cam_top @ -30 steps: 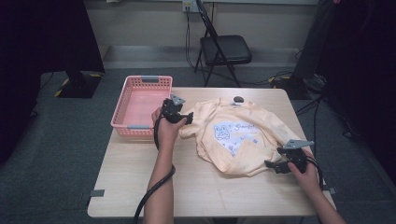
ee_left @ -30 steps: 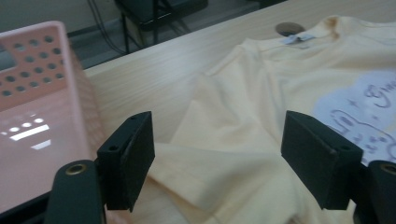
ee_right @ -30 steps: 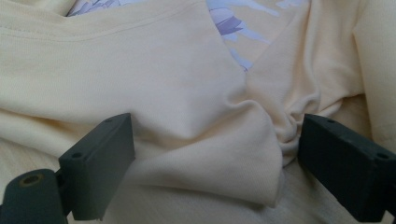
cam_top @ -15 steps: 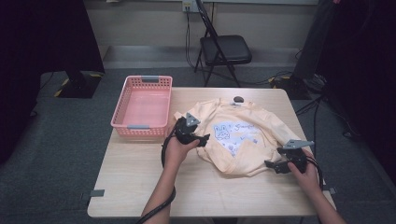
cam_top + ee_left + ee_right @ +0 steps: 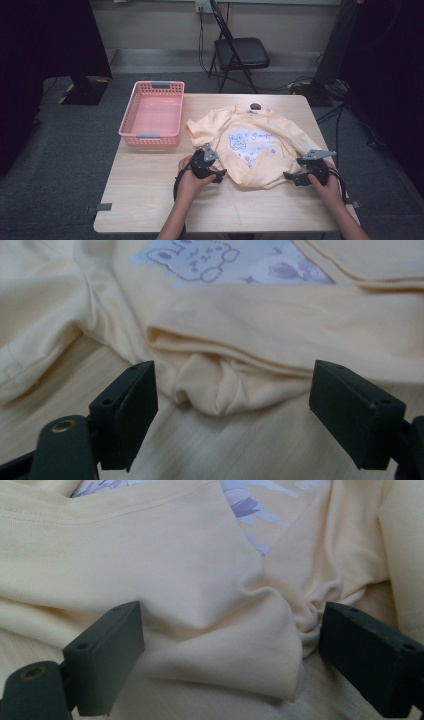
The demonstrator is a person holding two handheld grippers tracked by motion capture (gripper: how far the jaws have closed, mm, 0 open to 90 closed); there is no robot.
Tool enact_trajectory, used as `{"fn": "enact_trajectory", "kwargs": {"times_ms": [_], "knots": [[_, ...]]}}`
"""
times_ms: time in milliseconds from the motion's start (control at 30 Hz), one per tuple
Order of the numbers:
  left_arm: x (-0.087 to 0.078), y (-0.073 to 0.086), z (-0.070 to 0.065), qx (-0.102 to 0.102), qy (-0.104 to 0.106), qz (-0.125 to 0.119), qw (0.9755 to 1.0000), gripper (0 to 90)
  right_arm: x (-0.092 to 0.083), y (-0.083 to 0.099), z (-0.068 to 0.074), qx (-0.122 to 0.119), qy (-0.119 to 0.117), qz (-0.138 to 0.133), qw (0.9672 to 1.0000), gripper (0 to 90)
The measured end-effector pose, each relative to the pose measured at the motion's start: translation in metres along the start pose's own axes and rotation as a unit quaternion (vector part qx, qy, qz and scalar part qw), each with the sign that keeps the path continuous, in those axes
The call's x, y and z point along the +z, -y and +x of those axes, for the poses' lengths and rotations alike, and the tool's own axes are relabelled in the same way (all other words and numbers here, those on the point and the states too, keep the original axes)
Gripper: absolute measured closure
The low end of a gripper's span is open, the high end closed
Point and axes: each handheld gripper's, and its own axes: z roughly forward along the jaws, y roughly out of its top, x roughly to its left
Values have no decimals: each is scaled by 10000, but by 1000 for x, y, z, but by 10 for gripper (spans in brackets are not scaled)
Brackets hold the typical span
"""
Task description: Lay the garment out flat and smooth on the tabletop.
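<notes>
Overhead, yellow t-shirt lies mid-frame on table, hem folded up; left gripper has moved down from shirt's upper left to its lower-left edge. Left gripper view: jaws wide apart, empty, bunched hem between. Right gripper view: jaws wide, fabric between, unpinched; print cut off at top.

Between the matt black jaws lies a soft, matt yellow cloth shirt on a smooth pale wood-grain table; the pink basket looks plastic.

Shirt on table, basket left, chair behind.
</notes>
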Motion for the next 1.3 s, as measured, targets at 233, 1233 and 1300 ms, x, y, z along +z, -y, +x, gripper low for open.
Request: {"fn": "enact_trajectory", "kwargs": {"times_ms": [233, 1233, 1300], "knots": [[2, 14, -5, -113, 159, -139, 9997, 173, 0, 0, 0, -1, 2, 0, 10000, 101], [2, 20, -4, -34, 253, -355, 9990, 148, 0, 0, 0, 25, 50, 27, 10000, 89], [2, 20, -4, -29, 252, -353, 9991, 148, 0, 0, 0, 43, 61, 18, 10000, 90]]}}
